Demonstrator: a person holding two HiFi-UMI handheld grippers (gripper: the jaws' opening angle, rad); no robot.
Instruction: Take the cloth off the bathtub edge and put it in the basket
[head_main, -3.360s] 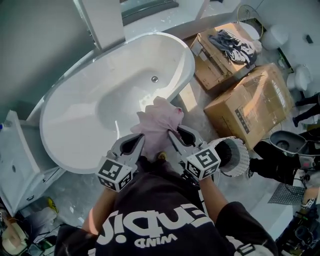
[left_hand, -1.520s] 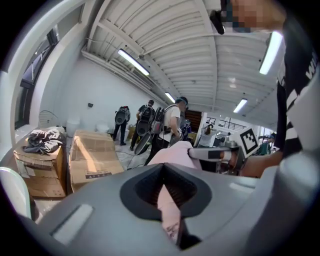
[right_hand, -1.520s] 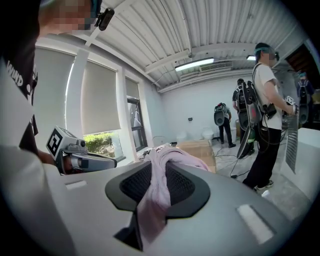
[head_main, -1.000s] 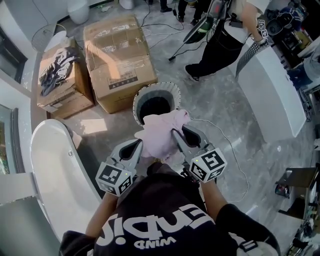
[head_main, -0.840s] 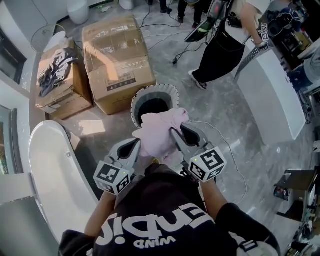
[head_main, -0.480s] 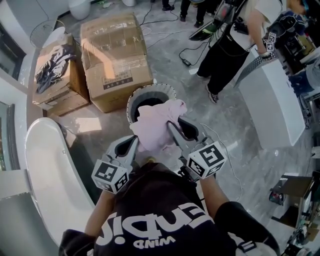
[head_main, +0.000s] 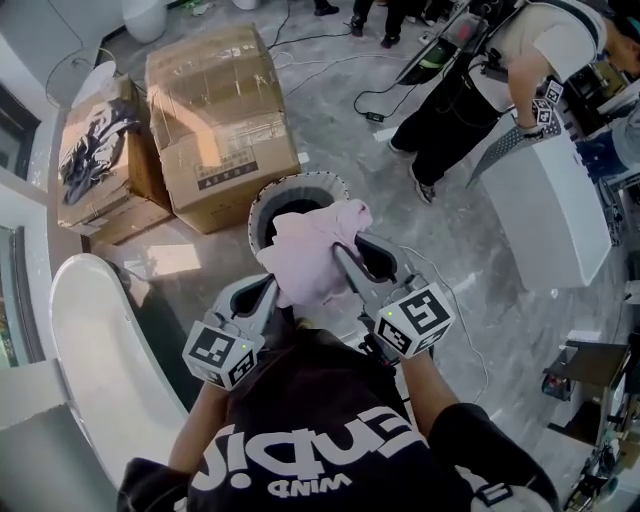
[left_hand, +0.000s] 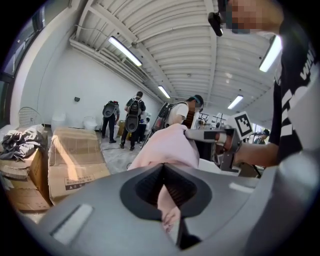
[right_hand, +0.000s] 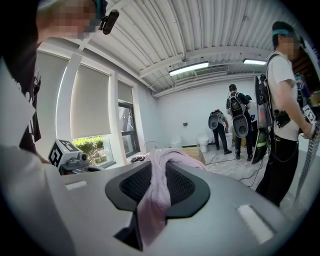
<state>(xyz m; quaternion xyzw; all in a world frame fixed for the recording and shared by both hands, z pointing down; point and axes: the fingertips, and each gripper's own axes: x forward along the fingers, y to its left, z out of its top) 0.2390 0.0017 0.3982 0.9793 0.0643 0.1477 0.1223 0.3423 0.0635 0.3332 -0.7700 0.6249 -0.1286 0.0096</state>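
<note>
Where it hangs, cloth (head_main: 308, 255): over the basket (head_main: 296, 184) rim (pink, bunched)
Left gripper (head_main: 270, 296): jaws pinching cloth
Right gripper (head_main: 347, 262): same — pinching cloth

The cloth (head_main: 310, 255) held by both tongs was soft pink fabric, full of folds. The left gripper (head_main: 268, 292) and the right gripper (head_main: 345, 258) were smooth grey plastic, dull and not shiny, with black ribbed pads (right_hand: 134, 184) inside. Just past their tips, the basket (head_main: 262, 200) had a white ridged rim. Beyond it, the boxes (head_main: 220, 110) were dull brown cardboard. Left of the tongs, the bathtub (head_main: 95, 330) was white and glossy. The floor (head_main: 470, 270) looked like shiny grey stone.
</note>
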